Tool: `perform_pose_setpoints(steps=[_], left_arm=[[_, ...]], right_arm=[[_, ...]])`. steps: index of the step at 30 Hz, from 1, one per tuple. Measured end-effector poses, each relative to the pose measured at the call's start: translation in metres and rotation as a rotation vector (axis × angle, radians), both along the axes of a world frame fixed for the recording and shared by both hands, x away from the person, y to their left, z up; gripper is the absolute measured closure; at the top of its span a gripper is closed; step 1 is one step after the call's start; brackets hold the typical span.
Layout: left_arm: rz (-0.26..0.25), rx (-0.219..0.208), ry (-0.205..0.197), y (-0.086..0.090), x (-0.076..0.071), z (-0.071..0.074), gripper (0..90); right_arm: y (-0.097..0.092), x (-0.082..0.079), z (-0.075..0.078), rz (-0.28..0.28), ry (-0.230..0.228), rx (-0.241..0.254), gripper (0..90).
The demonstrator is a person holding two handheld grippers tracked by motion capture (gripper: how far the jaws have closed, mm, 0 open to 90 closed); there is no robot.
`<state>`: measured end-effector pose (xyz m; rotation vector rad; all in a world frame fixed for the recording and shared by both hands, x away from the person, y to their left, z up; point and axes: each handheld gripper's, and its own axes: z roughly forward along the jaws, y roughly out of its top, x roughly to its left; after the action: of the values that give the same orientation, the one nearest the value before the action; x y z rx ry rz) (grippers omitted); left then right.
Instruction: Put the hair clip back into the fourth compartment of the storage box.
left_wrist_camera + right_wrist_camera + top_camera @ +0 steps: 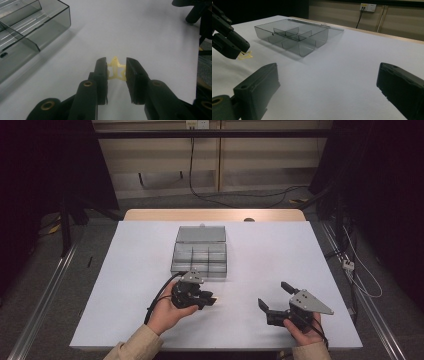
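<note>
My left gripper [116, 75] view alone reveals one yellow star [115, 71] pinched between its jaws just above the desk [280, 250], near the one clear box [200, 256], while my right gripper [275, 296] jaws hang spread.

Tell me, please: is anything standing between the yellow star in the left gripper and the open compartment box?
Nothing visible stands in the way. The left gripper has the yellow star between its jaws, just above the white table. The clear compartment box lies just beyond it with its lid folded back, and only bare table separates them. The right gripper is off to the side.
</note>
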<state>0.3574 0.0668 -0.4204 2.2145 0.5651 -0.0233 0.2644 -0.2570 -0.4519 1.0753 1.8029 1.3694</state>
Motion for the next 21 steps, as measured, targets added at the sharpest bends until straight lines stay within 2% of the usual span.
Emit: perform_pose_setpoints(steps=[21], left_arm=[[0.036, 0.007, 0.013, 0.012, 0.014, 0.011, 71.7]], right_arm=[[0.000, 0.000, 0.000, 0.002, -0.001, -0.001, 3.5]])
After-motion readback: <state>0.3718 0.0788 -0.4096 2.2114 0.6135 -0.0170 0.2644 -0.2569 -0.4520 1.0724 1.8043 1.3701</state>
